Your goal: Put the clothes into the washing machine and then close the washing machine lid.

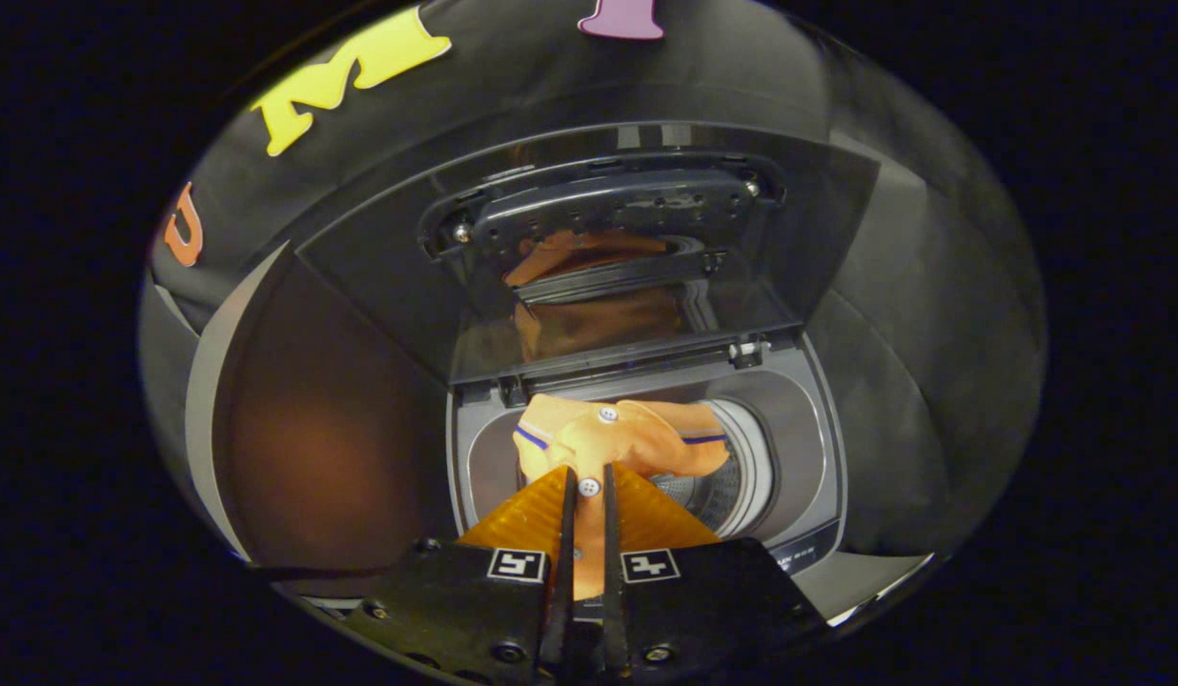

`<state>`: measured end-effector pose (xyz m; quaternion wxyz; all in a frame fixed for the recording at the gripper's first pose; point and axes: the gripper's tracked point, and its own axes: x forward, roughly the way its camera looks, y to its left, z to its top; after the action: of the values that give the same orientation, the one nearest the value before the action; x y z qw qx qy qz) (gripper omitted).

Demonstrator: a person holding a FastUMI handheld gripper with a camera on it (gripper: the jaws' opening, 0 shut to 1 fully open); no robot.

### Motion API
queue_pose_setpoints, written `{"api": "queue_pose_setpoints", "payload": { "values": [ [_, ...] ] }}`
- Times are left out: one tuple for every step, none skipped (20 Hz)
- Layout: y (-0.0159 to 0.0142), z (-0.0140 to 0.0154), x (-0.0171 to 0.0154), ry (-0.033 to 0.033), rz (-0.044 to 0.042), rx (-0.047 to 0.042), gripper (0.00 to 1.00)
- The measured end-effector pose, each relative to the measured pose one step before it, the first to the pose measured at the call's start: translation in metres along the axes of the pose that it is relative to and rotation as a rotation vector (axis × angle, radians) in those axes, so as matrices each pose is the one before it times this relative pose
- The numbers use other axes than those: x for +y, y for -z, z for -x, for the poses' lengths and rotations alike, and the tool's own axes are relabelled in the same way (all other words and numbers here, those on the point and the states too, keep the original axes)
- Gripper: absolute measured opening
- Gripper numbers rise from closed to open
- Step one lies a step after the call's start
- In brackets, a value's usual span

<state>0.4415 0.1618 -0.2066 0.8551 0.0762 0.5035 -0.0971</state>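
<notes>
Gripping an orange garment, the gripper holds its jaws nearly together, both fingers pressing on a fold of the cloth with a white button showing between them. The garment, with thin blue stripes and a second white button, hangs over the open top of the washing machine, just above the drum and ahead of the fingers. Behind the drum the lid stands raised, its dark glass mirroring the orange cloth. Small print on the washing machine's front panel, right of the drum, is too blurred to read. Square black-and-white markers sit on the gripper body.
</notes>
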Motion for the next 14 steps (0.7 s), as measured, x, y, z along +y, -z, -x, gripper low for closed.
{"api": "queue_pose_setpoints", "payload": {
  "values": [
    [-0.00425, 0.00106, 0.00132, 0.00747, 0.02419, -0.01007, 0.16],
    [-0.00373, 0.00419, 0.00429, -0.00195, 0.02296, -0.00687, 0.17],
    [-0.00348, 0.00151, 0.00509, -0.00536, 0.01957, 0.00078, 0.25],
    [-0.00025, 0.00116, 0.00295, 0.00266, 0.01455, 0.00346, 0.33],
    [-0.00204, 0.00146, 0.00266, 0.00108, 0.01306, -0.00239, 0.45],
    [-0.00153, 0.00059, 0.00165, 0.00086, 0.01722, -0.00441, 0.47],
    [-0.00218, 0.00190, 0.00154, 0.00042, 0.02017, -0.00610, 0.47],
    [-0.00357, 0.00338, 0.00280, 0.00320, 0.02210, -0.00742, 0.48],
    [-0.00442, 0.00434, 0.00214, 0.00379, 0.01960, -0.01247, 0.48],
    [-0.00739, 0.00432, 0.00172, 0.00289, 0.01622, -0.01418, 0.48],
    [-0.00763, 0.00513, 0.00099, 0.00224, 0.01057, -0.01343, 0.48],
    [-0.00765, 0.00433, -0.00094, 0.00291, 0.00491, -0.01731, 0.48],
    [-0.00968, 0.00538, 0.00046, -0.00138, 0.00821, -0.02077, 0.48],
    [-0.01000, 0.00592, -0.00033, 0.00133, 0.00917, -0.01951, 0.48]
  ]
}}
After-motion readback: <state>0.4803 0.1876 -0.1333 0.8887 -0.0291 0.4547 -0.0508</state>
